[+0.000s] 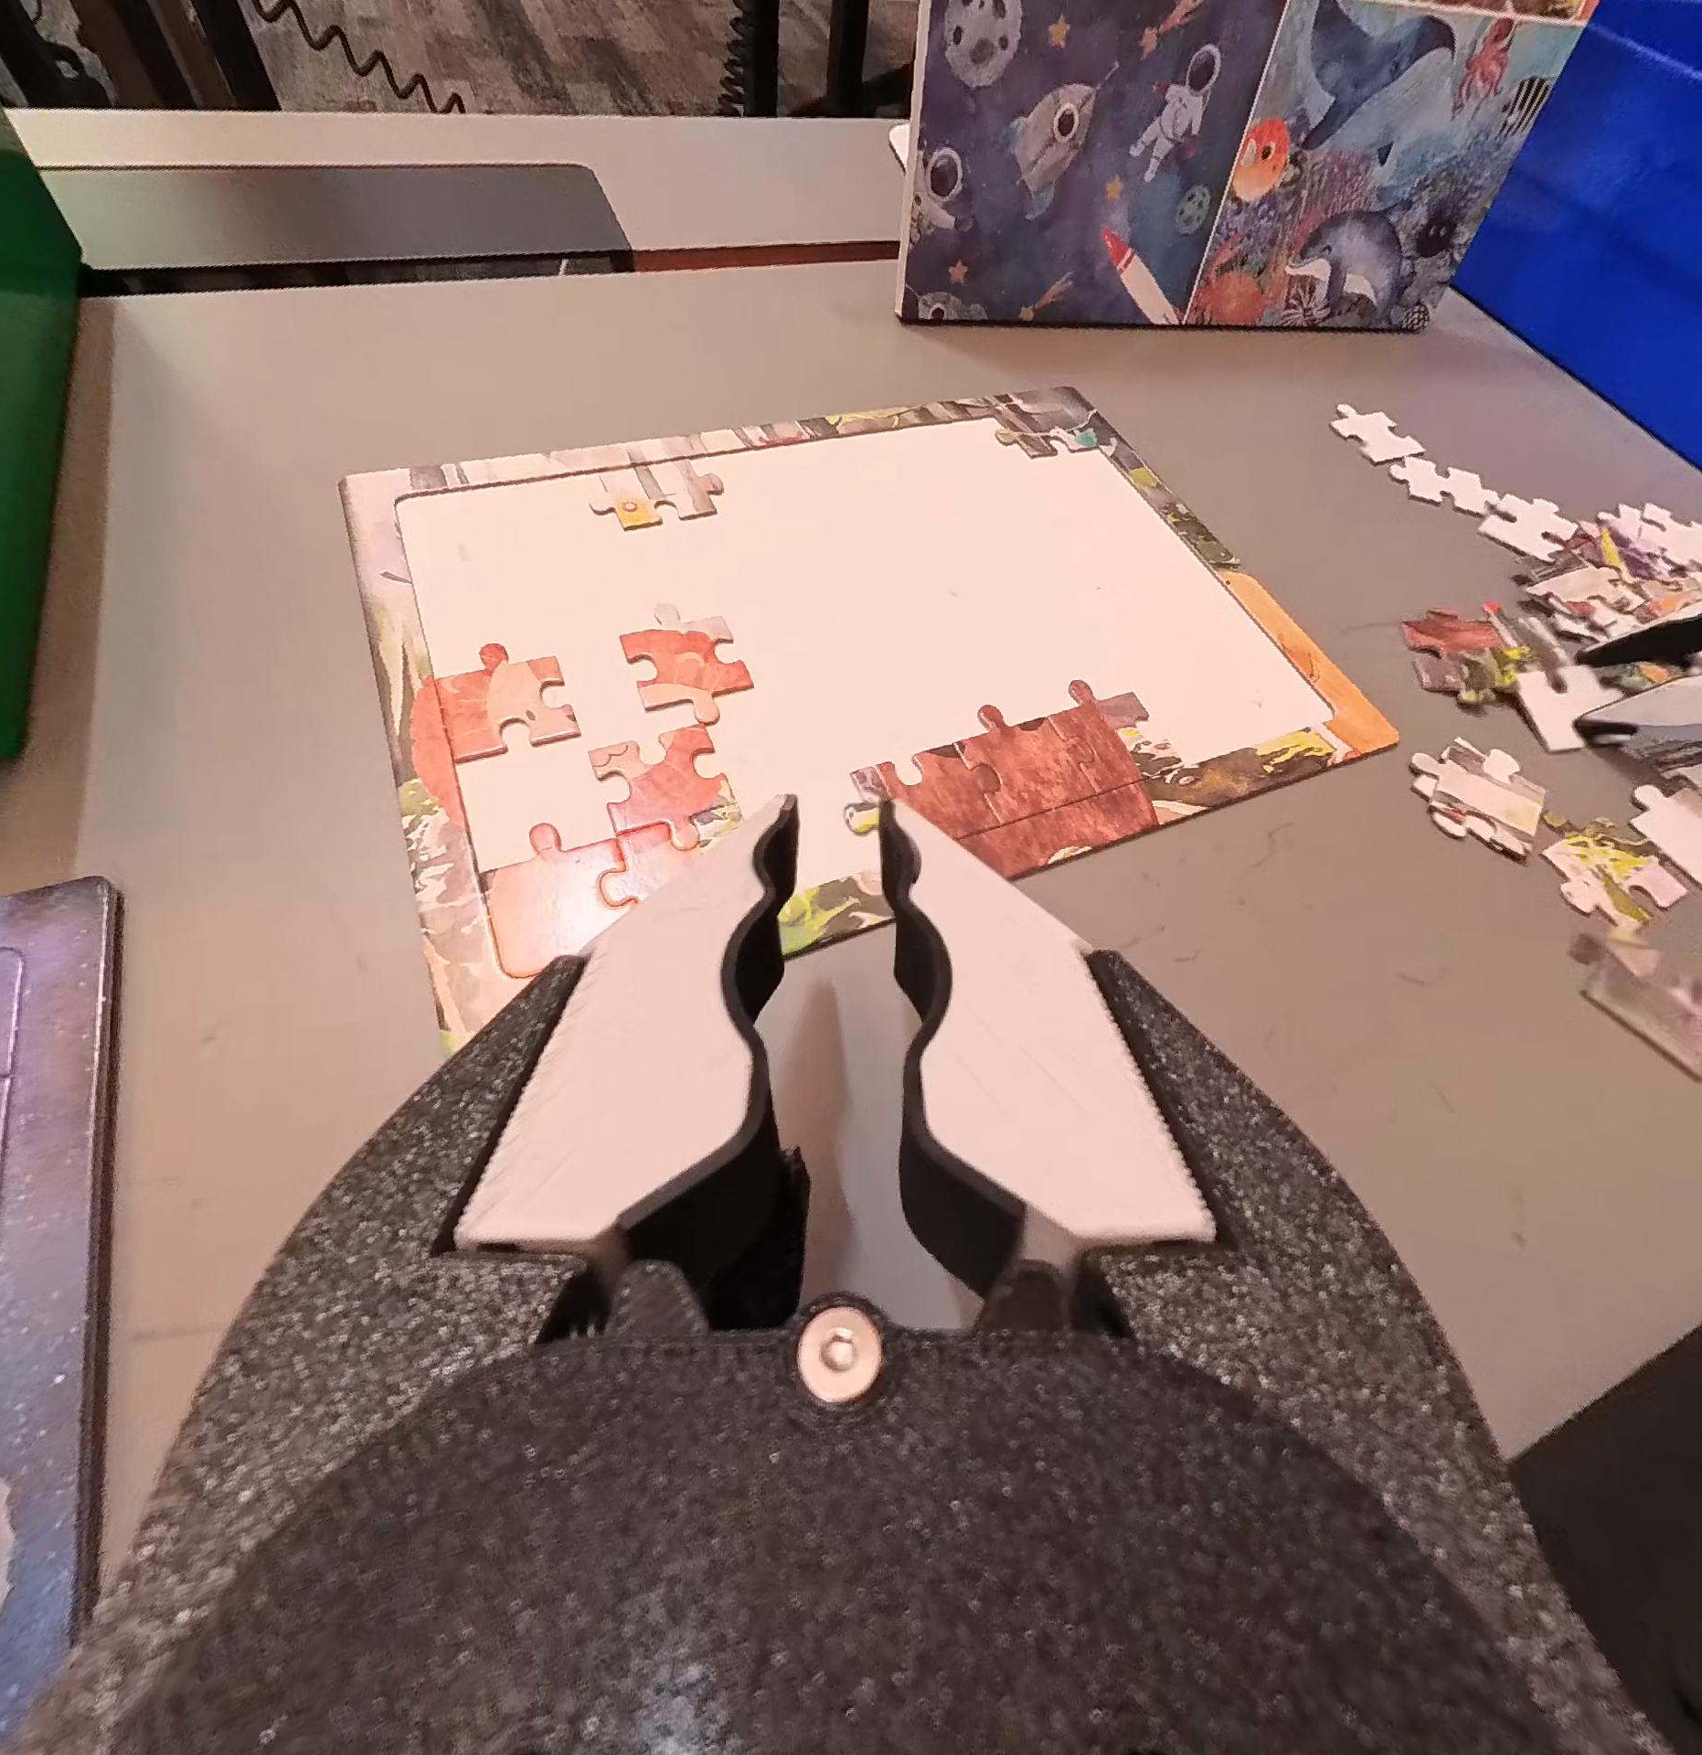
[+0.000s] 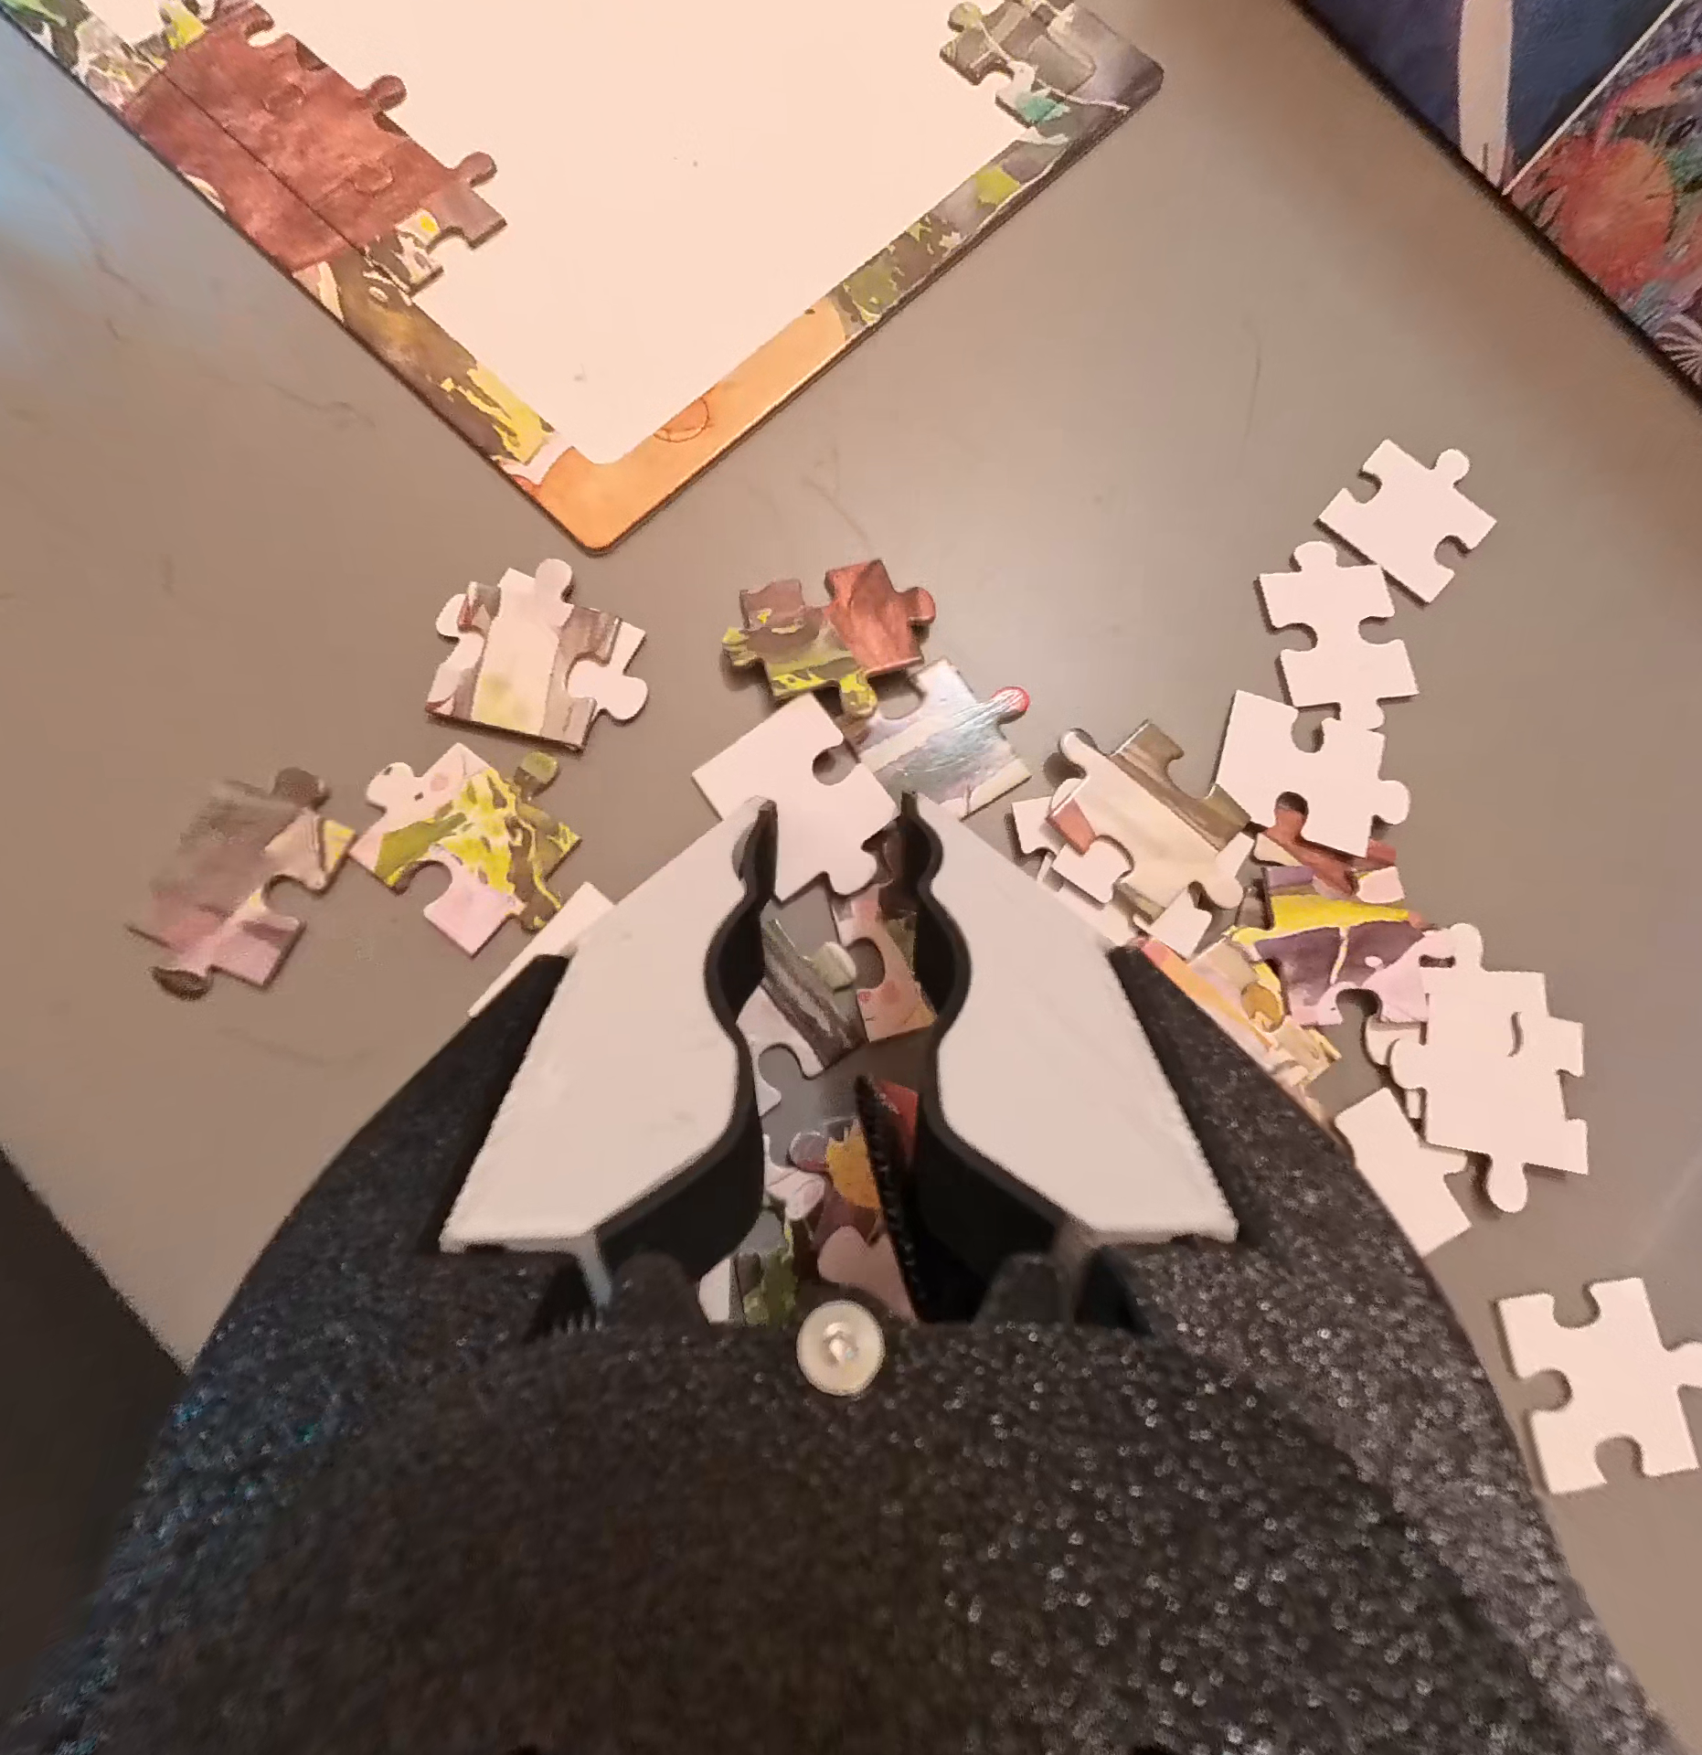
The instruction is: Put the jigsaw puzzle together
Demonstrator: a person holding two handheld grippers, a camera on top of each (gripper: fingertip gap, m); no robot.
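Picking the next piece. Right tool [image 2: 836, 819] parted over the loose pile [image 2: 1208, 883] on the grey worktop [image 2: 211, 532], tips astride a face-down white piece [image 2: 798, 807], not yet clamped. Left tool [image 1: 838, 824] slightly parted, empty, poised above the near edge of the puzzle tray [image 1: 1355, 707], mostly unfilled. Next, probably: closing on the piece's edge, flipping it, matching it to a gap.
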